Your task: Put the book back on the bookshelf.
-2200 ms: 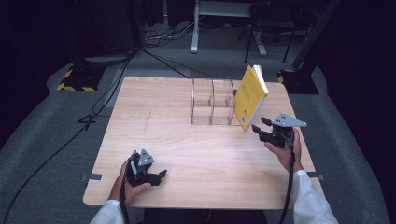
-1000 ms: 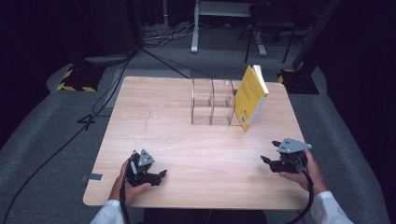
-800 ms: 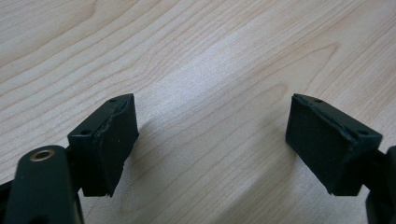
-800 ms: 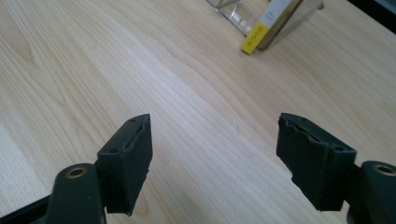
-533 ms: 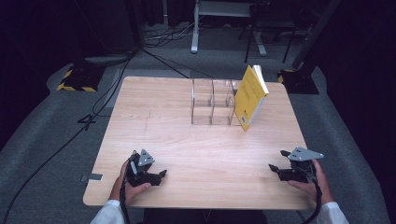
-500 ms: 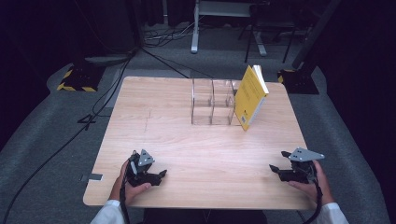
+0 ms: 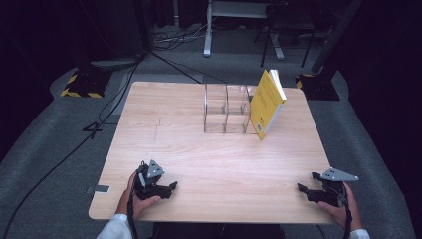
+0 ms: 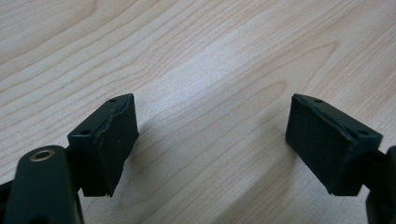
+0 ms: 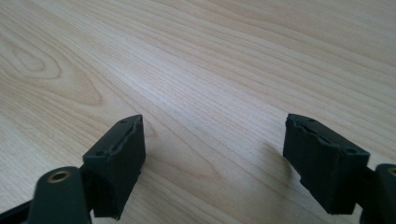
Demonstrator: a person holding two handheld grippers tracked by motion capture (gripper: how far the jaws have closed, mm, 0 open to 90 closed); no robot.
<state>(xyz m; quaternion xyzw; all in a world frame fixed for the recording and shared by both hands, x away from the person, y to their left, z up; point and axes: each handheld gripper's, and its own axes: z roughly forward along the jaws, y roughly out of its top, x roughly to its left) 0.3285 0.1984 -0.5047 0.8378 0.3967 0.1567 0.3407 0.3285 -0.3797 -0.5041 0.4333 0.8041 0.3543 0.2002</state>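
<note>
The yellow book (image 7: 266, 103) stands tilted in the upper right of the high view. It leans on the right end of the clear rack (image 7: 226, 108), and its low corner sits on the table (image 7: 164, 109). Both claws are far from it, down at the bottom of the frame.

The left claw (image 7: 171, 185) sits low at the bottom left. It is open and holds nothing. The right claw (image 7: 301, 187) sits at the bottom right, near the table's edge. Its jaws have just been opening wider, and there is only bare wood between them.

What could go wrong? I think the book could slip and fall flat, because it only leans and nothing holds it. A bump to the table or the light rack could do that. The rack might also slide if the book pushes on it.

Count: one book, one rack with two rows of slots, one table, two claws.
</note>
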